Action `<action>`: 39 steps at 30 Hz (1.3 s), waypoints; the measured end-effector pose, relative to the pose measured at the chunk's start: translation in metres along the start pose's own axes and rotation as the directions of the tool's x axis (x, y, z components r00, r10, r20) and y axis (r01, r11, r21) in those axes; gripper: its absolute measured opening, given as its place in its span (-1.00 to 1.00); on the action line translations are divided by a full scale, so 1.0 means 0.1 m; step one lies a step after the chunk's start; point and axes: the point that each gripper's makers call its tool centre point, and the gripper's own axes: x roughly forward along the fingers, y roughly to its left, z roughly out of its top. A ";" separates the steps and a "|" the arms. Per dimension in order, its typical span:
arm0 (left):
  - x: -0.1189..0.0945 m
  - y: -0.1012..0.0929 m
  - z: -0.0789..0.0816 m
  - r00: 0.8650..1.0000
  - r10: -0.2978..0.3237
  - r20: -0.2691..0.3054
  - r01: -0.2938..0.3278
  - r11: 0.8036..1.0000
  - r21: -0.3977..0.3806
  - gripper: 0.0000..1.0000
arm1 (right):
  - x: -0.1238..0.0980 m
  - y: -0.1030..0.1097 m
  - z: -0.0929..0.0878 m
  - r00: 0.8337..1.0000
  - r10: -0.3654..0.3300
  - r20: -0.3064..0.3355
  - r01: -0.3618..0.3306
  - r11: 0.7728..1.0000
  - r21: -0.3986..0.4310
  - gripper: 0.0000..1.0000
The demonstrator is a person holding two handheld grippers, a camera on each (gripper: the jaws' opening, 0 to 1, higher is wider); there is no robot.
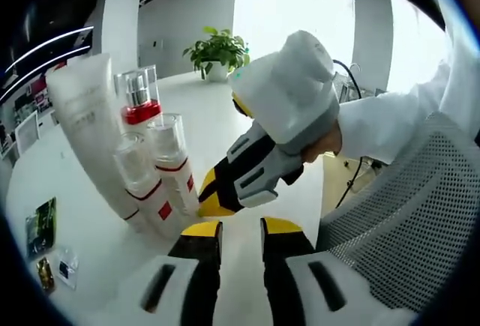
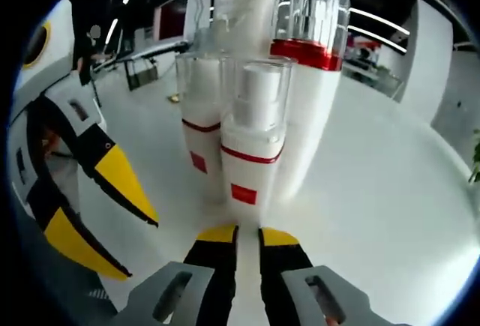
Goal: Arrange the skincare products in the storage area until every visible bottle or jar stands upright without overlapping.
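We see four skincare products standing upright in a tight cluster on the white table [image 1: 82, 213]. The tube [image 1: 88, 120] is tall, frosted white, standing cap-down, wider at the top. Beside it rises the tall bottle [image 1: 139, 101], white with a red band and clear cap over a silver pump. In front stand two small bottles [image 1: 142, 180] [image 1: 174, 157], each white with a red line, red square label and clear cap, side by side and touching. In the right gripper view, one small bottle [image 2: 251, 139] stands nearest, the other [image 2: 201, 116] just left, both before the tall bottle.
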 end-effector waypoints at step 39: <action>-0.23 0.37 -0.01 0.994 0.113 -0.011 -0.113 0.993 -0.037 -0.54 | -0.51 -0.02 0.30 0.995 -0.029 0.093 0.018 0.993 0.120 -0.82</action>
